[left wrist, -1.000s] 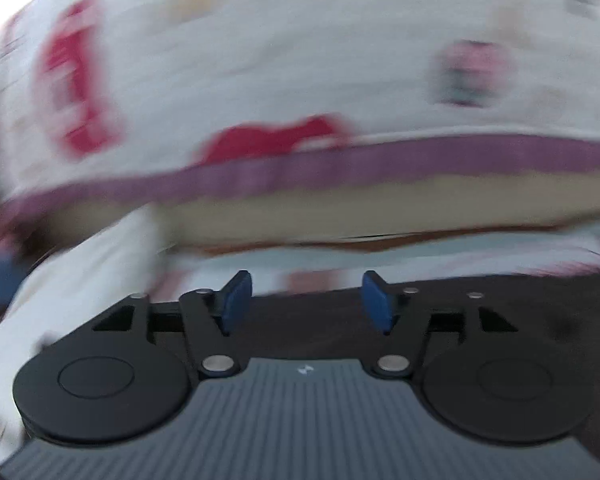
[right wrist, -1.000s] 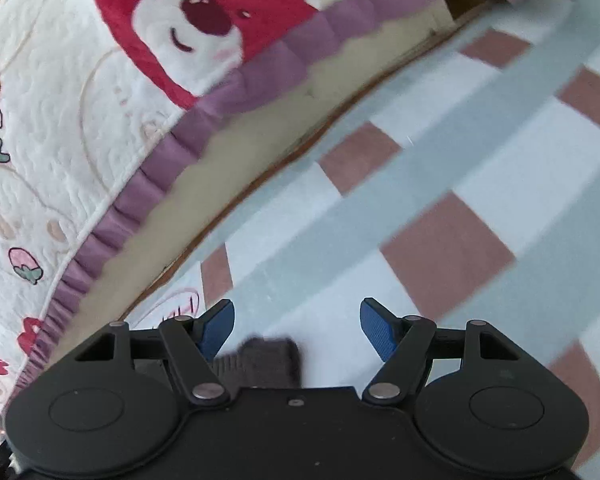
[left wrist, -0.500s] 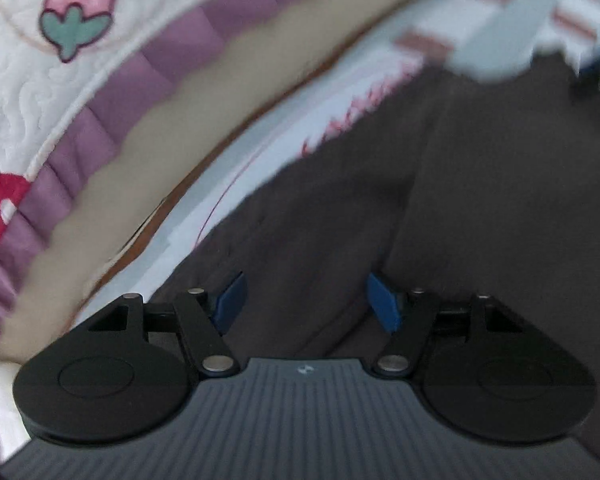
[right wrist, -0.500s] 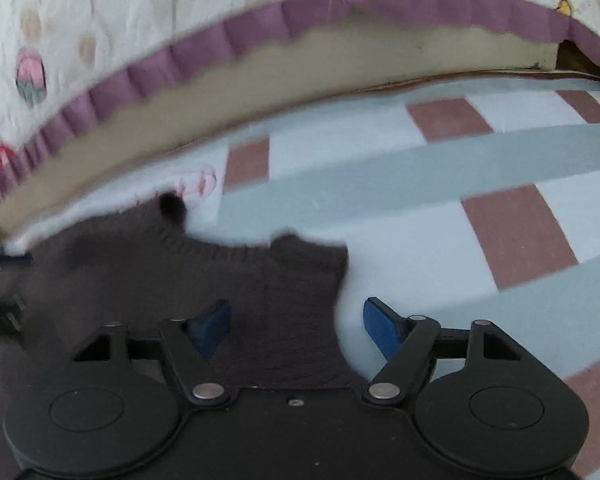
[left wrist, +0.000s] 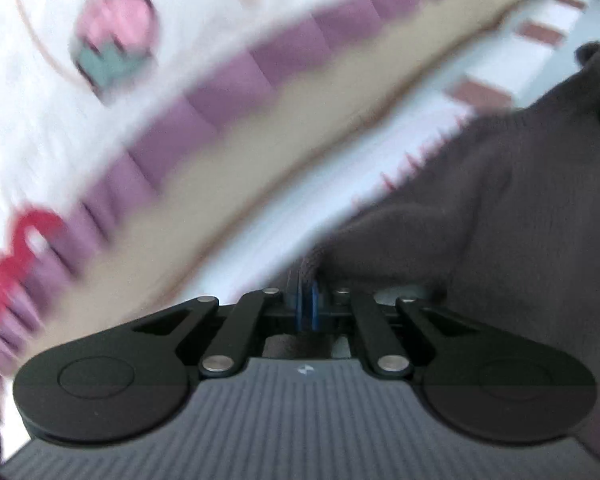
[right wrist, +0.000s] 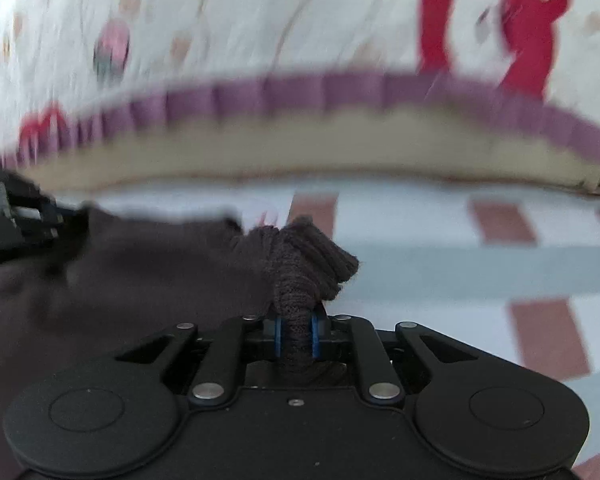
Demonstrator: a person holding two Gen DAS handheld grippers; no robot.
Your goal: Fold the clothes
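A dark brown knit sweater [left wrist: 520,220] lies on the striped bed sheet, filling the right of the left wrist view. My left gripper [left wrist: 306,306] is shut, with a thin ribbed edge of the sweater pinched between its blue pads. In the right wrist view the sweater [right wrist: 140,280] spreads to the left. My right gripper [right wrist: 295,334] has its jaws closing on a bunched ribbed end [right wrist: 308,256] of the sweater, and the pads press on it. The left gripper [right wrist: 16,220] shows at the far left edge of that view, at the sweater's other side.
A white quilt [right wrist: 260,20] with red and pink prints and a purple ruffle [left wrist: 240,76] hangs over a beige mattress edge [right wrist: 300,152] just beyond the sweater. The sheet [right wrist: 460,264] with grey and brown stripes stretches to the right.
Both grippers, open half a second ago, have closed on the sweater. The ribbed end is now bunched up in the right one. Both views have rolled and shifted.
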